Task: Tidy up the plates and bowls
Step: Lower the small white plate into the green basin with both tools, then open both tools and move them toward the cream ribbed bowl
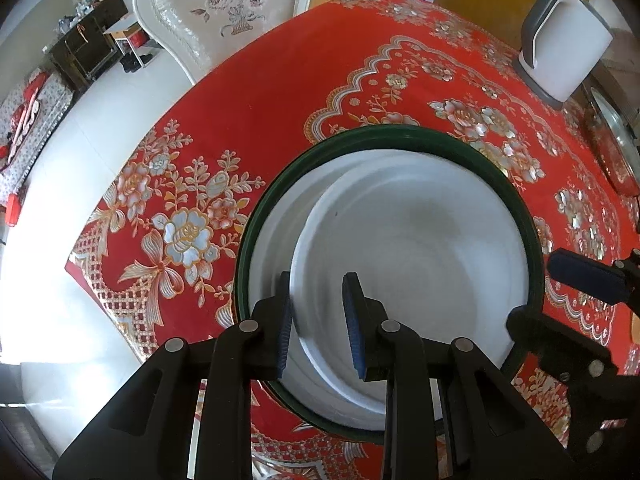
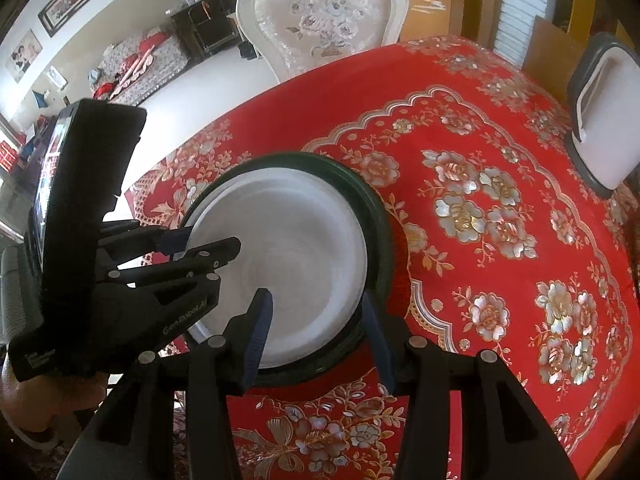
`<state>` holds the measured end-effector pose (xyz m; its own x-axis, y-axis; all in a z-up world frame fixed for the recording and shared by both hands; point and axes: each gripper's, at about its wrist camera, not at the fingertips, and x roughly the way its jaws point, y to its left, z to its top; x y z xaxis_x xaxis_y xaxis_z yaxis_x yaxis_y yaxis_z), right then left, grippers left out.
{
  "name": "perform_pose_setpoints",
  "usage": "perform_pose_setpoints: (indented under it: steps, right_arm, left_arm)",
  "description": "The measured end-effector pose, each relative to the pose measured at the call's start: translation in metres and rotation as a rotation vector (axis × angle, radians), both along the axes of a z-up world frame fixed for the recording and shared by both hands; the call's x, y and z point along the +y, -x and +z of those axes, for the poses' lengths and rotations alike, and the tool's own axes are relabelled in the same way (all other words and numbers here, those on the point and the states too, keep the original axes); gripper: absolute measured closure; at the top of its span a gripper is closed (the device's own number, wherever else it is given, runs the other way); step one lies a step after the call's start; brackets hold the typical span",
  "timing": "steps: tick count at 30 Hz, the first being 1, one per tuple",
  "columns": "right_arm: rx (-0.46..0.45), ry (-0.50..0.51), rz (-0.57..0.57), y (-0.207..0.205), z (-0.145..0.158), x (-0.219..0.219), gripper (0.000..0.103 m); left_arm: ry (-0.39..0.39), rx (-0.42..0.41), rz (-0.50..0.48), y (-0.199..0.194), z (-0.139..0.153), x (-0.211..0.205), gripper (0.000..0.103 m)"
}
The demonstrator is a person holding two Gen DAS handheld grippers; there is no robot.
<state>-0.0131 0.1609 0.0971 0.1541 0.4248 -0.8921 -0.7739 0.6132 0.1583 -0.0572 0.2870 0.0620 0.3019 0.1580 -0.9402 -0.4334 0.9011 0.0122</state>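
A green-rimmed plate lies on the red flowered tablecloth. A white plate rests inside it, set off toward the right. My left gripper points down at the white plate's left rim, one pad outside it and one inside, narrowly shut on it. My right gripper straddles the opposite edge of both plates. Its jaws stand apart: one finger hangs over the white plate, the other at the green rim, neither pressing.
A white and grey container stands at the table's far right. A metal dish lies at the right edge. A white upholstered chair stands behind the table. The table drops off to the floor on the left.
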Motion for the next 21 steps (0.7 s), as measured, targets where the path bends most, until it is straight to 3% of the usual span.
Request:
perform_pose_setpoints:
  steps: [5, 7, 21]
  right_arm:
    - [0.008, -0.033, -0.017, -0.004, 0.007, -0.007, 0.056]
    - [0.009, -0.036, -0.023, -0.005, 0.008, -0.008, 0.056]
    - [0.029, -0.063, -0.062, -0.008, 0.01, -0.02, 0.056]
  left_arm:
    - [0.002, -0.013, -0.01, 0.003, 0.01, 0.0, 0.07]
    - [-0.021, -0.027, -0.019, 0.004, 0.016, -0.002, 0.062]
    - [-0.124, -0.055, 0.01, 0.008, 0.038, 0.013, 0.06]
